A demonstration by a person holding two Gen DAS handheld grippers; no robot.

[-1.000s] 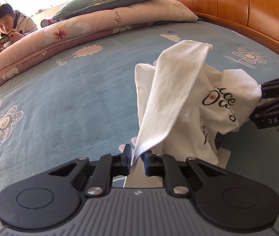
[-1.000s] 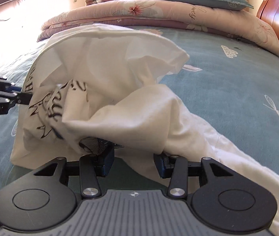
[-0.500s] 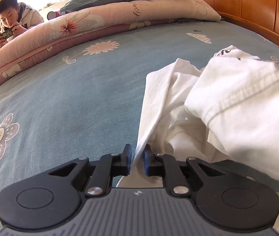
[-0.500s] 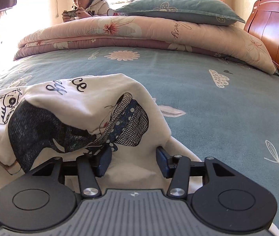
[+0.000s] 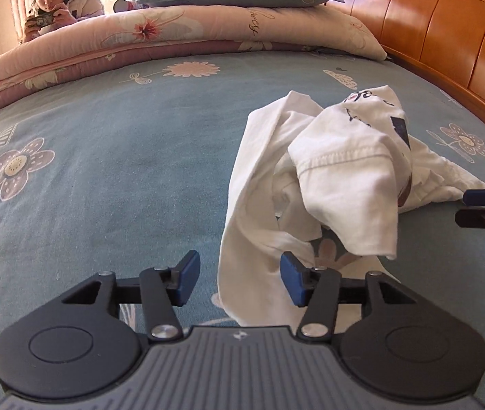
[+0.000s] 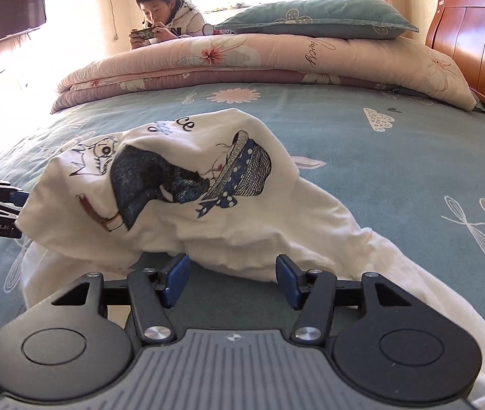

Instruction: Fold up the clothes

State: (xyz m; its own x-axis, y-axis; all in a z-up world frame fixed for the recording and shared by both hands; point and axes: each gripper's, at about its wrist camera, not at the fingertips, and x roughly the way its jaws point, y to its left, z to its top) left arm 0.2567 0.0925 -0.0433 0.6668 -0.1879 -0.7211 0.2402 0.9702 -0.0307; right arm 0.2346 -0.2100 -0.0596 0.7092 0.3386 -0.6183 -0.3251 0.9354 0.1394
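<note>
I'm letting go: both jaws are opening, left hand-held gripper (image 5: 239, 278) and right hand-held gripper (image 6: 230, 282) released, cloth between the pads but unpinched. The white printed T-shirt (image 6: 188, 188) lies crumpled on the bed (image 5: 106, 177), near me. Next, I reckon, find a hem and spread it flat.

"GenRobot.AI" on left gripper (image 6: 20, 198)
</note>
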